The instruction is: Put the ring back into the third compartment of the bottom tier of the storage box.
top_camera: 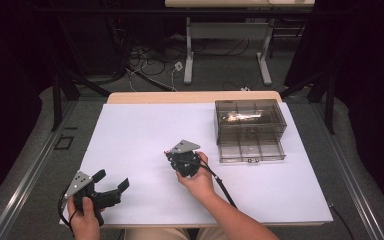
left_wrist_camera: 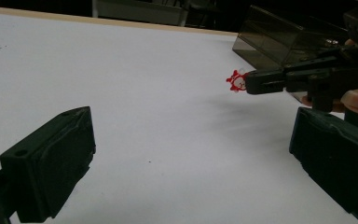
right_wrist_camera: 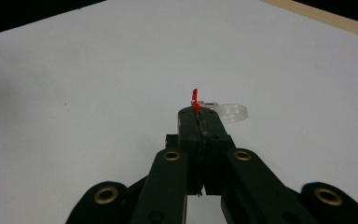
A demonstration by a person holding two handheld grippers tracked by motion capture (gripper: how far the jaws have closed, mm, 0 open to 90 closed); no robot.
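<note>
A small red toothed charm (left_wrist_camera: 237, 80) with a clear plastic ring (right_wrist_camera: 233, 112) on it is pinched at the tips of my right gripper (right_wrist_camera: 196, 114), a little above the white table. In the high view my right gripper (top_camera: 170, 155) is near the table's middle, pointing left, its jaws pressed together on the red charm (top_camera: 167, 154). My left gripper (top_camera: 111, 179) rests at the near left corner, open, with nothing between its jaws. From the left gripper view (left_wrist_camera: 191, 130) the right gripper (left_wrist_camera: 261, 83) shows at the upper right.
A smoky clear compartment box (top_camera: 250, 129) stands at the table's far right with its lower drawer pulled out; it also appears as the box (left_wrist_camera: 279, 42). The white sheet (top_camera: 140, 135) covers the table. Beyond it are table legs and cables on the floor.
</note>
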